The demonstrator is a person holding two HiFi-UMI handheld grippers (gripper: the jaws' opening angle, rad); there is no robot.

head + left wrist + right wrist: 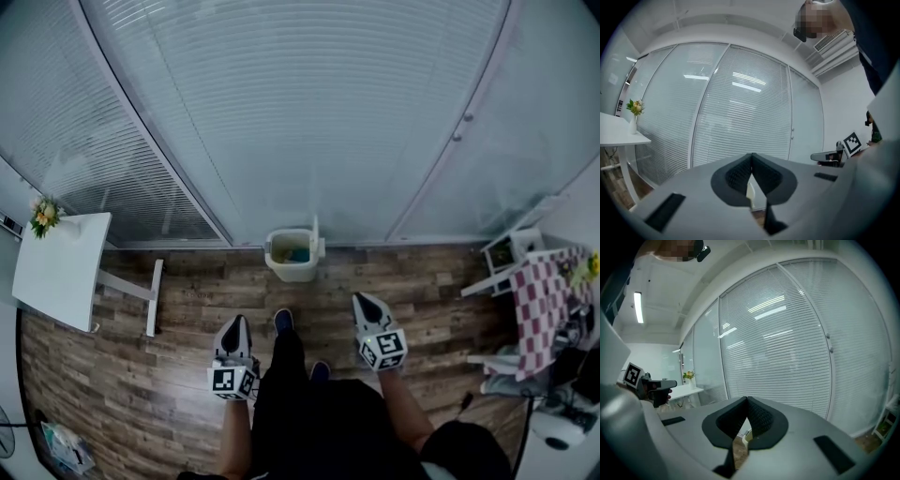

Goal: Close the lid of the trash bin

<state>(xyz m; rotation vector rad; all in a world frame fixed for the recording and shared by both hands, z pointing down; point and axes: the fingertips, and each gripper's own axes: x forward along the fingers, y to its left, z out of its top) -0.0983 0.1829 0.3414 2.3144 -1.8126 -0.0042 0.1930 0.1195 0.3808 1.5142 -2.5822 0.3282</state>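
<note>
A small cream trash bin [292, 255] stands on the wood floor against the glass wall, its lid [315, 231] raised upright at its right side. Something blue and yellow lies inside. My left gripper [237, 322] is held low and left of the bin, well short of it, jaws shut and empty. My right gripper [362, 301] is to the bin's lower right, also shut and empty. In the left gripper view the jaws [751, 157] meet at the tips, with a sliver of the bin [750, 191] below them. The right gripper view shows shut jaws [747, 400] and a bit of the bin [748, 435].
A white table [58, 272] with a vase of flowers [42, 216] stands at the left. At the right are a checkered-cloth table [542, 302] and a white rack [511, 251]. Glass panels with blinds [309, 112] close off the far side. My shoes [283, 322] stand just short of the bin.
</note>
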